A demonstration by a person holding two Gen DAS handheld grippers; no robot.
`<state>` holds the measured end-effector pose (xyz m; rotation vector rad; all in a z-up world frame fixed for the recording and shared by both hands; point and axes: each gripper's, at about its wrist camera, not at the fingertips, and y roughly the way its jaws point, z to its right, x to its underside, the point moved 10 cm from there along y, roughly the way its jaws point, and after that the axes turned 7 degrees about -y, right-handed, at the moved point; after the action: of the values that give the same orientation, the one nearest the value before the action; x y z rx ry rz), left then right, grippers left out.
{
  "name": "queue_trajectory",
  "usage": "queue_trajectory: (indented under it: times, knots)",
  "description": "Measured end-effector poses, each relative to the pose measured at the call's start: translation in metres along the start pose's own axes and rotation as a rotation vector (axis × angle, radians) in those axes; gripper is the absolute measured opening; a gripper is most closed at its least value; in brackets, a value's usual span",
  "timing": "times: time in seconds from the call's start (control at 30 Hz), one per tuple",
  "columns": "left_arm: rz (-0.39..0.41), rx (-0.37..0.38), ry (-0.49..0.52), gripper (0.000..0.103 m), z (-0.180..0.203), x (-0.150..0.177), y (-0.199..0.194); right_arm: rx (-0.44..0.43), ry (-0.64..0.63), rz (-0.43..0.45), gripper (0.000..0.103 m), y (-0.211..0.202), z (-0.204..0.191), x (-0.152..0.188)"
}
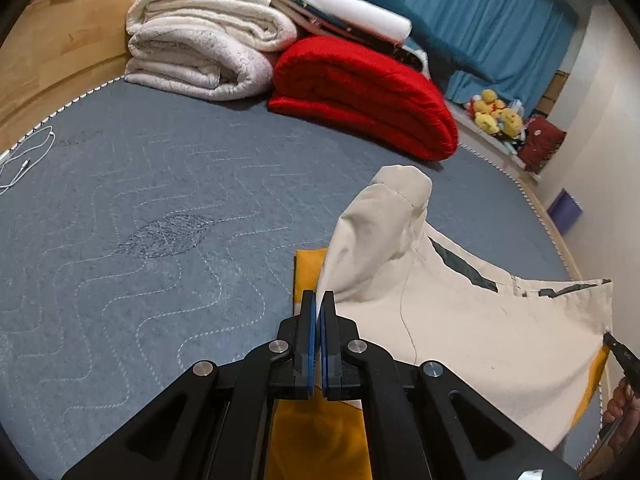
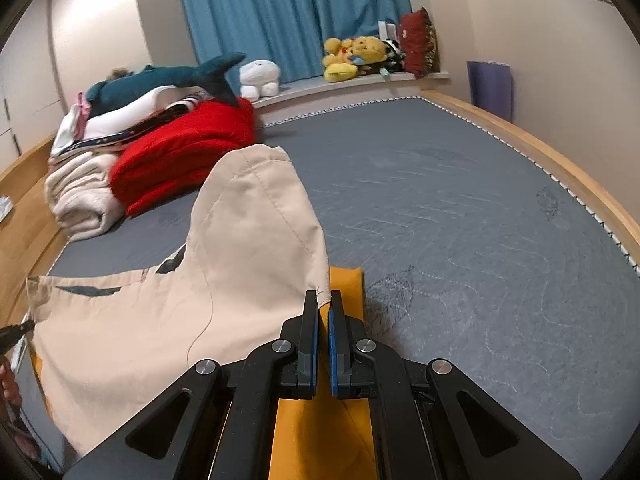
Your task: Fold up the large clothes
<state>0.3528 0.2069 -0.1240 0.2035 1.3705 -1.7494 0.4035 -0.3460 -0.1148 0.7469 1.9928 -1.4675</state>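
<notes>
The left gripper is clenched on one edge of the cream cotton hooded garment, and the right gripper grips the opposite edge, so it hangs stretched between them above the grey quilted mattress. A mustard-yellow cloth lies beneath; a folded red blanket sits far behind.

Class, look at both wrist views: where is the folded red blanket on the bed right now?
The red blanket lies at the far end of the grey mattress, right beside the folded cream blanket, below the stacked bedding. In the right wrist view it sits upper left.
</notes>
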Motion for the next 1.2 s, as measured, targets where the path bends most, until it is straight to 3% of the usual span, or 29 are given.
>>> queue_trajectory:
  times: [0.27, 0.33, 0.4, 0.47, 0.5, 0.57, 0.67, 0.73, 0.8, 0.87, 0.9, 0.97, 1.07, 1.13, 1.2]
  knots:
    - [0.016, -0.034, -0.027, 0.001, 0.001, -0.018, 0.045, 0.062, 0.025, 0.023, 0.004, 0.046, 0.0, -0.019]
    - [-0.046, -0.048, -0.046, 0.001, -0.006, -0.009, 0.072, 0.078, 0.029, 0.007, 0.004, 0.064, 0.0, -0.018]
    - [-0.178, -0.058, -0.096, 0.001, -0.019, 0.013, 0.105, 0.11, 0.031, -0.093, 0.004, 0.099, 0.003, -0.003]
    - [-0.296, -0.039, -0.151, 0.003, -0.026, 0.035, 0.13, 0.118, 0.047, -0.286, 0.005, 0.141, 0.009, 0.034]
    - [-0.313, -0.04, -0.143, 0.003, -0.025, 0.038, 0.135, 0.109, 0.072, -0.38, 0.005, 0.159, 0.012, 0.057]
    - [-0.277, -0.061, -0.083, 0.002, -0.02, 0.029, 0.134, 0.099, 0.093, -0.436, 0.005, 0.175, 0.014, 0.073]
    - [-0.122, -0.056, -0.081, 0.001, -0.019, -0.005, 0.114, 0.152, 0.049, -0.336, 0.004, 0.168, 0.015, 0.046]
    - [-0.096, -0.041, -0.121, 0.002, -0.022, -0.012, 0.109, 0.138, 0.097, -0.229, 0.004, 0.156, 0.018, 0.02]
    - [-0.157, -0.081, -0.111, 0.005, -0.025, 0.0, 0.117, 0.134, 0.117, -0.201, 0.004, 0.154, 0.02, 0.013]
    - [-0.235, -0.077, -0.135, 0.005, -0.026, 0.011, 0.12, 0.145, 0.1, -0.259, 0.005, 0.161, 0.019, 0.026]
    - [-0.227, -0.076, -0.141, 0.006, -0.025, 0.009, 0.113, 0.166, 0.083, -0.303, 0.006, 0.164, 0.02, 0.036]
    - [-0.177, -0.082, -0.125, 0.012, -0.019, -0.001, 0.093, 0.199, 0.076, -0.31, 0.017, 0.157, 0.026, 0.04]
    - [-0.13, -0.051, -0.063, 0.026, -0.004, -0.005, 0.062, 0.234, 0.083, -0.23, 0.033, 0.129, 0.032, 0.023]
    - [-0.165, 0.019, 0.019, 0.027, 0.014, 0.007, 0.049, 0.238, 0.075, -0.192, 0.037, 0.112, 0.027, 0.016]
    - [-0.272, 0.132, 0.115, 0.027, 0.039, 0.038, 0.042, 0.164, 0.06, -0.179, 0.037, 0.098, 0.012, 0.014]
